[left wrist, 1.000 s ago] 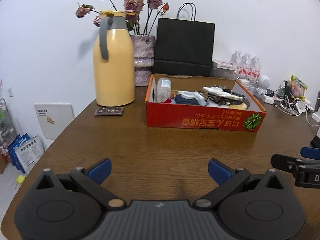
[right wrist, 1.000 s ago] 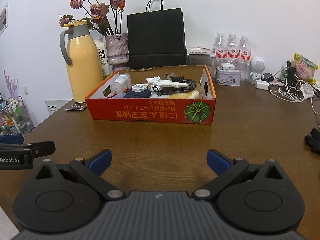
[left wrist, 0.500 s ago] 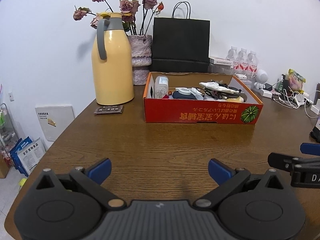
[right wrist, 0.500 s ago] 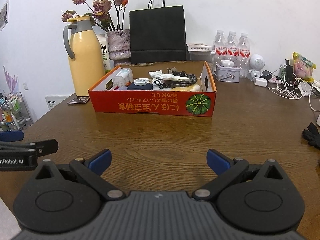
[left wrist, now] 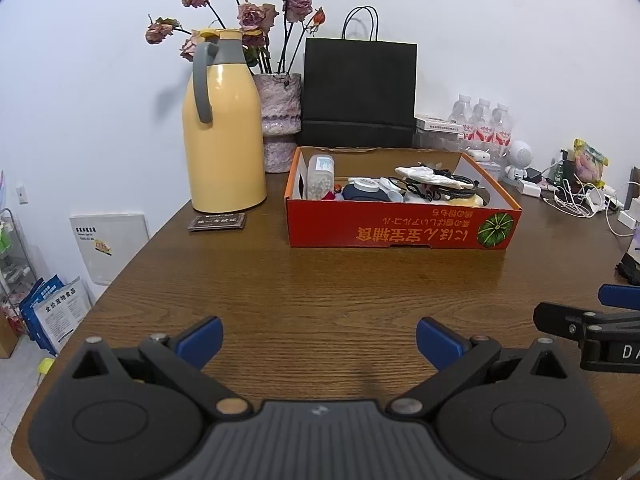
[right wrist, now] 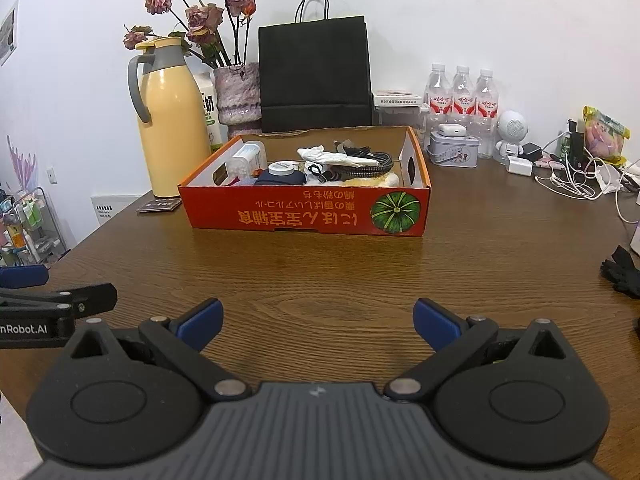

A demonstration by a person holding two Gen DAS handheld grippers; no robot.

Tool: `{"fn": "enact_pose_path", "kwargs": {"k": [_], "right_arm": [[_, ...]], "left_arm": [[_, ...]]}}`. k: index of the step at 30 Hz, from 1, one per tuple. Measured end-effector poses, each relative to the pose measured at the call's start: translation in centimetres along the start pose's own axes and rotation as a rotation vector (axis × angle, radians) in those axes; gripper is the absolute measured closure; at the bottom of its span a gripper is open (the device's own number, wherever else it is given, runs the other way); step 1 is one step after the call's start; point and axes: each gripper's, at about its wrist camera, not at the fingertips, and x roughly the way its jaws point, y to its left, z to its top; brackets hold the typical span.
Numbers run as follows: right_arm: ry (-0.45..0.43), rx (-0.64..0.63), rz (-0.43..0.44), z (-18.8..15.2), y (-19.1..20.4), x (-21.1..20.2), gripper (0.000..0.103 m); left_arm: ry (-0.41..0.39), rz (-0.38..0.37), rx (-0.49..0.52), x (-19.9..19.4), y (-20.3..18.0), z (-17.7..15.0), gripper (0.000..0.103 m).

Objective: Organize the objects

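Left gripper [left wrist: 319, 338] and right gripper [right wrist: 318, 320], both over the near part of the wooden table [right wrist: 360, 264]. Each has its 2 blue-tipped fingers spread wide with nothing between them; neither holds anything.

The red cardboard box [right wrist: 306, 216] stands on the table well ahead of both grippers, toward the far edge, with a bare stretch of tabletop between it and the fingertips. Its long axis runs left to right, roughly parallel to the near table edge, so its long printed front wall faces the tongs. Inside lie mixed small items, among them a clear plastic container [left wrist: 320, 176] against the left end wall, a round white lid [right wrist: 283, 168] on a dark pouch near the middle, and a black coiled cable [right wrist: 370, 160] with a white cloth toward the right end.

From the left wrist view the box sits ahead and slightly right of centre; from the right wrist view it sits ahead and slightly left. It therefore lies between the 2 grippers, about equally reachable. As a judgement, the left gripper is better placed for the container end and the right gripper for the cable end, each by a straight forward reach over the front wall.

A yellow thermos [left wrist: 222, 128] stands just beyond the box's left end.
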Motion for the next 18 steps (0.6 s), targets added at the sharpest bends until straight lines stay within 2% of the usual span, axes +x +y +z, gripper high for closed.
{"fn": "enact_pose_path", "kwargs": {"k": [18], "right_arm": [[0.001,-0.005,-0.009,-0.16,0.18,0.16,0.000]], "left_arm": [[-0.001,-0.019,0.011,0.00,-0.19,0.00,0.000]]}}
